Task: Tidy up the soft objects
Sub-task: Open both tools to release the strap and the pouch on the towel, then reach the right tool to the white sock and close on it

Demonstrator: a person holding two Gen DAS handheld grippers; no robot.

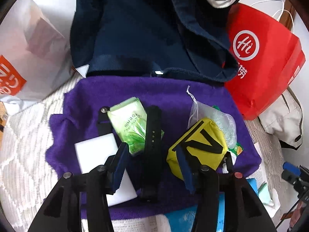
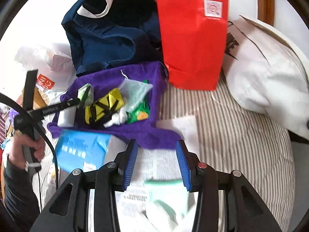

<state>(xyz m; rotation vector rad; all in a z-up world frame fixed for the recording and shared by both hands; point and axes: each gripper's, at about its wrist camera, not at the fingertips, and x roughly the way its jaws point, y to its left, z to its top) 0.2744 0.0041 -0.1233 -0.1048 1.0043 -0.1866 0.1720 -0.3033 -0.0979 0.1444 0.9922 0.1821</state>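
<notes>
On a purple towel (image 1: 173,96) lie a green tissue pack (image 1: 129,123), a black strap (image 1: 152,135), a white foam block (image 1: 92,154), a yellow pouch with black stripes (image 1: 200,145) and a clear mesh bag (image 1: 218,118). My left gripper (image 1: 153,166) hangs open over the towel. The strap runs between its blue pads (image 1: 120,162) without touching them, and the right pad stands against the yellow pouch. My right gripper (image 2: 156,164) is open nearer the towel's front edge, above a blurred white cloth with a mint band (image 2: 166,193); nothing sits between its pads.
A navy fabric bag (image 1: 135,29) gapes behind the towel. A red paper bag (image 2: 191,38) stands to its right, a white bag with an orange logo (image 1: 29,48) to its left. A blue packet (image 2: 83,148), a white pillow (image 2: 260,73) and a striped sheet (image 2: 241,145) lie around. A hand (image 2: 32,150) holds the left gripper's handle.
</notes>
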